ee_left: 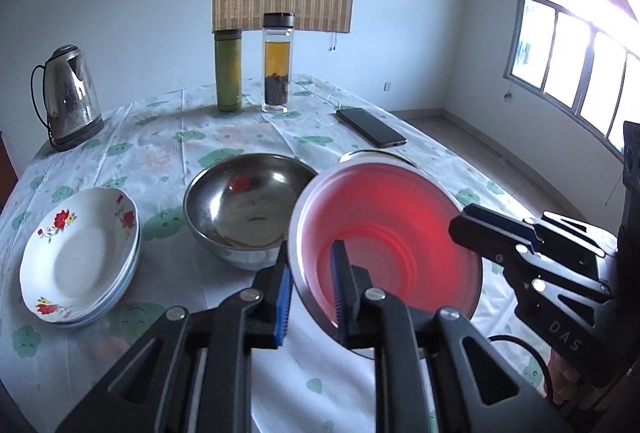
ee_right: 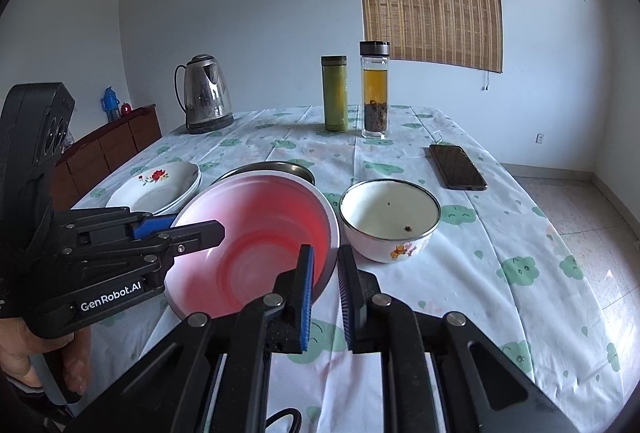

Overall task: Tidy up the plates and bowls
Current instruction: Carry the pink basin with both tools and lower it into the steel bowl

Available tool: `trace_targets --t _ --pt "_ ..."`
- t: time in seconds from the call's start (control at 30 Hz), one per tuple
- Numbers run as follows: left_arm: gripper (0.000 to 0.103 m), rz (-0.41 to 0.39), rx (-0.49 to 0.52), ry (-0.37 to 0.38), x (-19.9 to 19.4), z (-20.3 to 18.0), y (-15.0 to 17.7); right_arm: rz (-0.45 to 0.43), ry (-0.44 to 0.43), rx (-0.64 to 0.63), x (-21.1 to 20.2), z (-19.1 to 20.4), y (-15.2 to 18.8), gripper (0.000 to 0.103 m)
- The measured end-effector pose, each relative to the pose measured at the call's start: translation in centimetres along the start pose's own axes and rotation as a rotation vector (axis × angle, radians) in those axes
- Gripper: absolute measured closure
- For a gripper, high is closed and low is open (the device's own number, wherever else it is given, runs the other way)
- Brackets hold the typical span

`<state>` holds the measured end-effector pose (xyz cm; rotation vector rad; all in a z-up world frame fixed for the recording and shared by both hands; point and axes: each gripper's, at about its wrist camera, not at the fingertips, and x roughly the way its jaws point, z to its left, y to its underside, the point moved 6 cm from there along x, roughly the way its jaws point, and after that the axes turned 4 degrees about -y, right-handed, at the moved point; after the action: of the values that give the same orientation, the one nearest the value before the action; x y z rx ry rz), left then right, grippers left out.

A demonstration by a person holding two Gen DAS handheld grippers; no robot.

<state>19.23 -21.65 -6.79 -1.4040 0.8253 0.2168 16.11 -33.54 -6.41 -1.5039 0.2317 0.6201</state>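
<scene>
A red bowl (ee_left: 384, 237) (ee_right: 256, 245) is held tilted above the table between both grippers. My left gripper (ee_left: 310, 297) is shut on its near-left rim; it shows in the right wrist view (ee_right: 176, 229) at the bowl's left. My right gripper (ee_right: 326, 293) is shut on the bowl's right rim; it shows in the left wrist view (ee_left: 464, 225). A steel bowl (ee_left: 248, 205) (ee_right: 276, 169) sits behind it. A stack of flowered white plates (ee_left: 80, 257) (ee_right: 160, 185) lies at the left. A white enamel bowl (ee_right: 388, 217) (ee_left: 372, 155) stands at the right.
A steel kettle (ee_left: 70, 97) (ee_right: 206, 93), a green flask (ee_left: 229, 71) (ee_right: 335, 93) and a glass tea bottle (ee_left: 276, 63) (ee_right: 375, 89) stand at the table's far side. A black phone (ee_left: 372, 127) (ee_right: 458, 167) lies far right. A wooden cabinet (ee_right: 108, 149) stands beyond the left edge.
</scene>
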Motion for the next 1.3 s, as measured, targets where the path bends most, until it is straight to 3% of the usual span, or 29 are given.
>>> trace_targets --t 0.73,1.3 --pt "0.087 -0.089 -0.055 -0.066 1.3 4.9 -7.2 -0.074 -0.007 -0.065 2.5 2.1 -7.0 0.090" --pt "0.087 -0.050 -0.095 -0.062 4.8 7.2 -6.1 0.005 -0.002 -0.050 6.7 2.4 -6.3 0.089"
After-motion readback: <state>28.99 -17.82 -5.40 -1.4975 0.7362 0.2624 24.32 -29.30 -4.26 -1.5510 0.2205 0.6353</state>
